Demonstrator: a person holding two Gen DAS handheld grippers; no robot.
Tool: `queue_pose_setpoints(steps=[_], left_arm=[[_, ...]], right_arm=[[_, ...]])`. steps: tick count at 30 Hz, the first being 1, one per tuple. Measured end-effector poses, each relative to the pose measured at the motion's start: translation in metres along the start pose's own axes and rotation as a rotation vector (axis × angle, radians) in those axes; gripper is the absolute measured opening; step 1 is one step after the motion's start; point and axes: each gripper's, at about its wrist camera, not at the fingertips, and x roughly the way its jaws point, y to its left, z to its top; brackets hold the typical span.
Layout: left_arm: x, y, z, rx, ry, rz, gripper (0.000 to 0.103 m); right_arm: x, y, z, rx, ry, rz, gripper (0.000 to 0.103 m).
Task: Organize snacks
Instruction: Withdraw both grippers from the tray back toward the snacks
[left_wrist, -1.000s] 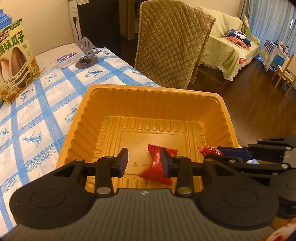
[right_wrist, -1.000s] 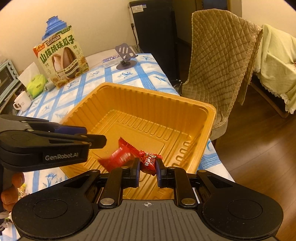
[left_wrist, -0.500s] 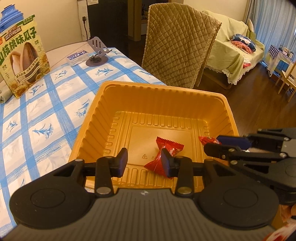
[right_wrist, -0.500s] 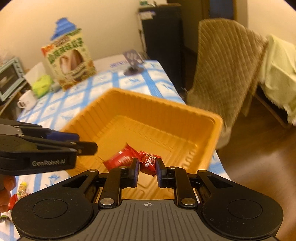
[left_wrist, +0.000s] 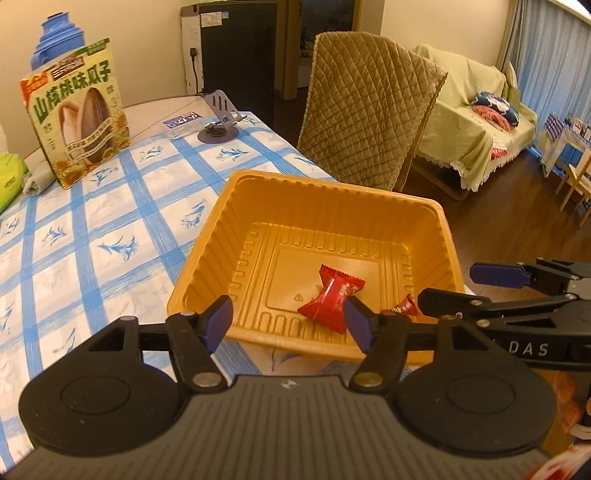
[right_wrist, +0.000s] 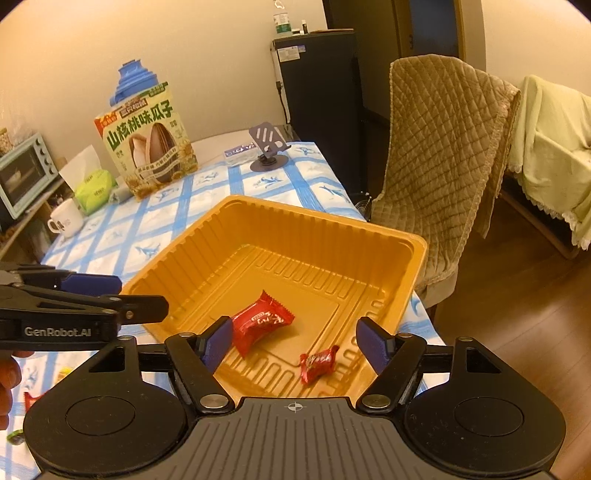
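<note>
An orange plastic tray (left_wrist: 373, 201) (right_wrist: 306, 225) sits on the blue-checked tablecloth near the table's right edge. Inside lie a larger red wrapped candy (left_wrist: 330, 298) (right_wrist: 260, 322) and a small dark-red wrapped candy (left_wrist: 405, 305) (right_wrist: 317, 363). My left gripper (left_wrist: 288, 324) is open and empty above the tray's near rim. My right gripper (right_wrist: 295, 341) is open and empty above the near part of the tray, the small candy lying below between its fingers. Each gripper shows side-on in the other's view.
A sunflower-seed box (left_wrist: 75, 110) (right_wrist: 147, 142) stands at the back of the table, with a phone stand (left_wrist: 221, 112) and small case (left_wrist: 183, 123) nearby. A quilted chair (left_wrist: 365, 118) stands behind the tray. A mug (right_wrist: 66, 221), tissue pack (right_wrist: 94, 188) and toaster oven (right_wrist: 24, 171) are left.
My right gripper has opened and the small candy it held now lies in the tray. My left gripper has opened wider. Both have drawn back from the tray.
</note>
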Motion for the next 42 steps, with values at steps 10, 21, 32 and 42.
queue_pose_setpoints(steps=[10,21,32,42], left_arm=[[-0.055,0.004,-0.039,-0.063,-0.008,0.024,0.068],[-0.115,0.016,-0.097,-0.138,-0.014,0.099,0.068],[-0.155,0.032,-0.159,-0.218,0.015,0.194,0.068],[-0.173,0.056,-0.201,-0.294,0.048,0.283,0.067]], right_arm=[[-0.042,0.01,-0.02,0.0,0.005,0.076,0.078],[-0.069,0.04,-0.055,-0.06,0.066,0.165,0.078],[-0.072,0.075,-0.083,-0.14,0.147,0.256,0.078],[-0.056,0.113,-0.105,-0.209,0.229,0.324,0.078]])
